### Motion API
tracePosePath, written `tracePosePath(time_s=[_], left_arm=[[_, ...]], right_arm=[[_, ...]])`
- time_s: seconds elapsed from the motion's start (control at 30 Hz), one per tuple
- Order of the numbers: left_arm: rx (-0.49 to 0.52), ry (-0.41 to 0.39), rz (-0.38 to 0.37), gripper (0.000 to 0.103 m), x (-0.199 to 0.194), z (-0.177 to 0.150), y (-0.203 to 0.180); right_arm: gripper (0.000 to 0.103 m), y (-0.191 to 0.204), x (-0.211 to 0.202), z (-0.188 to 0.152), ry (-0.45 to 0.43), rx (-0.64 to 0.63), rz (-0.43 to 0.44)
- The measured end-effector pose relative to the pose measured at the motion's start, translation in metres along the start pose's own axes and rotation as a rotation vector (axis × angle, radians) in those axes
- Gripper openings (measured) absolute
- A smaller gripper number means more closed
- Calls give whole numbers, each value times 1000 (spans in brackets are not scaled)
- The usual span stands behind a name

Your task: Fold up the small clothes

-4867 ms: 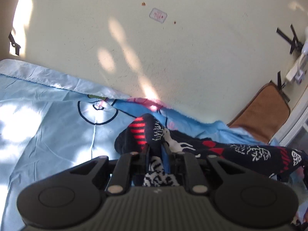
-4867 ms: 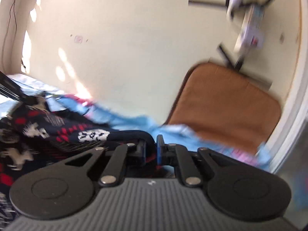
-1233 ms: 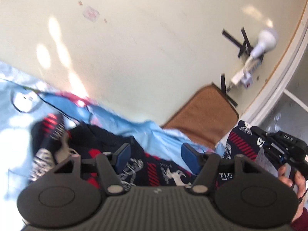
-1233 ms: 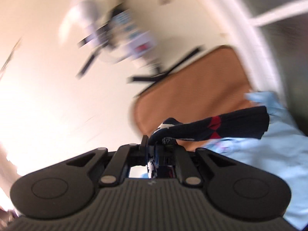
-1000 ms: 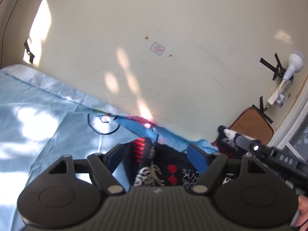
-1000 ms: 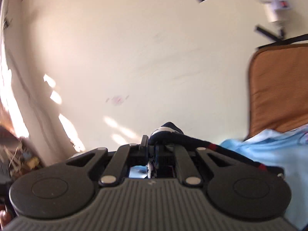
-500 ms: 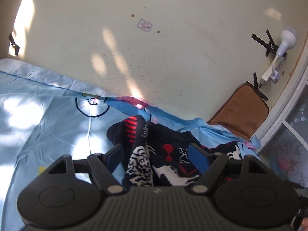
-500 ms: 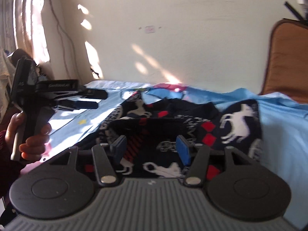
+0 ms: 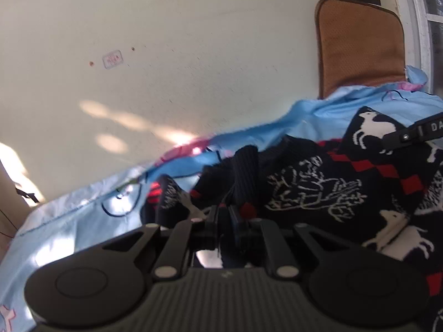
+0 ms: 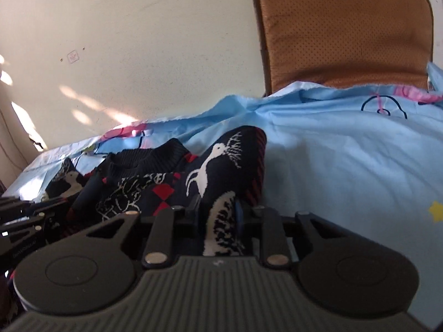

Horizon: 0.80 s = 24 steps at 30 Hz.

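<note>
Two grippers grip our patterned sweater (image 9: 318,193): left gripper (image 9: 225,215) clamped shut, right gripper (image 10: 217,213) closing on a fold. Half a second ago both gaped.

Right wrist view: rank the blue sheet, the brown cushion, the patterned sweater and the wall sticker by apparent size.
1. blue sheet
2. brown cushion and patterned sweater: look alike in area, and the sweater is nearer, so unranked
3. wall sticker

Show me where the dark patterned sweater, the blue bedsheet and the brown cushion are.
sweater (image 10: 221,160), right wrist view, on the white deer of the raised fold.
bedsheet (image 10: 346,149), right wrist view, on bare blue cloth right of the sweater.
cushion (image 9: 360,38), left wrist view, on its brown face against the wall.
</note>
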<state>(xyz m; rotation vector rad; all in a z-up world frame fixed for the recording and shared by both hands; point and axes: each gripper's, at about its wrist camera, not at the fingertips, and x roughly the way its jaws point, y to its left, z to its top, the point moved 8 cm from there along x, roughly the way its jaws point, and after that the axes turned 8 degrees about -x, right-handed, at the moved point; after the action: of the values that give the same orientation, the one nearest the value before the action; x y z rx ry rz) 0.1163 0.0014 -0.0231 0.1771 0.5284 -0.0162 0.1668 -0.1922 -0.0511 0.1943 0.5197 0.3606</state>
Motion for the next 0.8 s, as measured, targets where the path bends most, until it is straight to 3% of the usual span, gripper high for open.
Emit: tracePosePath(time_s=[0.07,0.1,0.17,0.27,0.3,0.37,0.43,0.5,0.57,0.63,0.73,0.8], left_arm=[[4,-115,69,8,-8,14,8],[5,-125,95,8,-7,17,10],[15,-63,73,9,8,11,6],[63,19,72,11,25,-10,1],[69,6,75,13,21,-10,1],[36,-14,62,15,13,-8,5],[-11,-12,51,18,11,-9,12],[-64,-12,42,15,10,-8,21],[-111,-20,43,11,6,-7,28],[-145,-41,56,6,0,-5,35],[-231,-92,55,5,-12,-1,52],[-298,-92,10,8,-16,0,62]], right_arm=[[22,0,-12,8,-93,0,-22],[22,0,-11,7,-98,-4,-28],[24,-7,11,-8,9,-13,-69],[56,-26,12,-12,30,64,-66],[59,-30,6,-10,17,103,-53],[59,-30,-14,-7,-45,115,-70],[50,-20,-33,0,-108,69,-57],[28,-6,-44,4,-133,12,-17],[15,3,-31,-5,-42,-39,21],[12,-7,-4,-24,92,-58,-39],[7,-18,-9,-14,80,94,-31],[14,-3,-25,-2,-7,67,-31]])
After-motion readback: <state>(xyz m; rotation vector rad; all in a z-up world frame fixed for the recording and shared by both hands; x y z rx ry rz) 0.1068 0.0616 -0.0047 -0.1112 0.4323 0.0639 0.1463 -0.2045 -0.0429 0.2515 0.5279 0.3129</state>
